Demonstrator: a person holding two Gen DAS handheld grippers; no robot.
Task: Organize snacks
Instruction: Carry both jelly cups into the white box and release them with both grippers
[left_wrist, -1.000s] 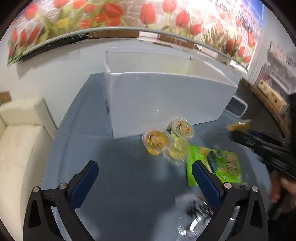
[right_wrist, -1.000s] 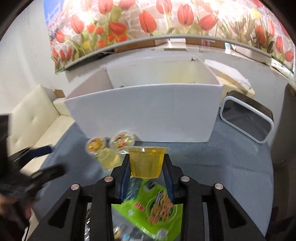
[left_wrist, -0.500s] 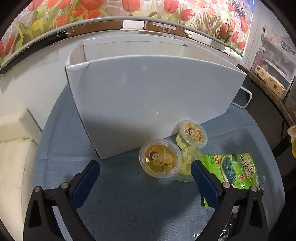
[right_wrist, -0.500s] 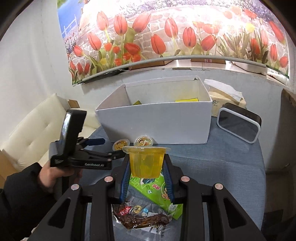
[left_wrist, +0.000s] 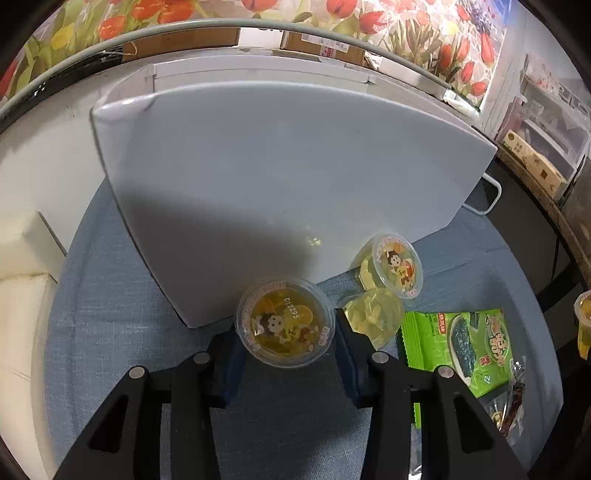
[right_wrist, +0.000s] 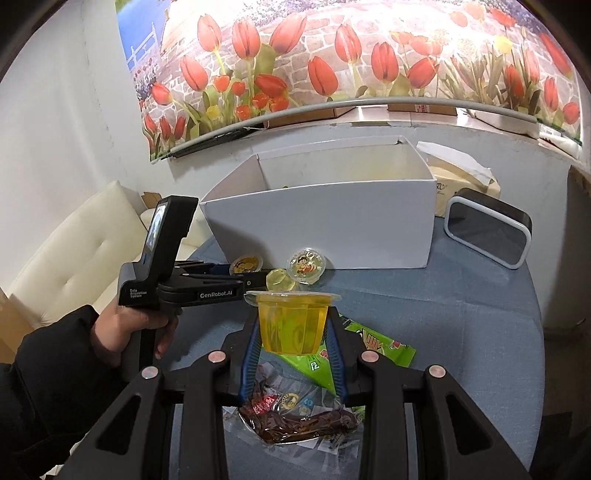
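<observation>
Left wrist: left gripper (left_wrist: 285, 334) clamped on orange jelly cup (left_wrist: 284, 326) on blue counter (left_wrist: 110, 317), touching white box (left_wrist: 280, 177) front. Two more jelly cups and green seaweed pack (left_wrist: 460, 345) just right.
Right wrist: right gripper (right_wrist: 291, 343) clamped on yellow jelly cup (right_wrist: 290, 323), held above counter, snack packs beneath.

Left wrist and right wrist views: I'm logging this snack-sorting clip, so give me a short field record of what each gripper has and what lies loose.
left gripper: fingers around a clear round jelly cup with cartoon lid, on the blue tablecloth
right gripper: shut on an orange-yellow jelly cup, held in the air
destination: open white cardboard box
loose: two more jelly cups, green snack packet, clear packet of dark dried food
</observation>
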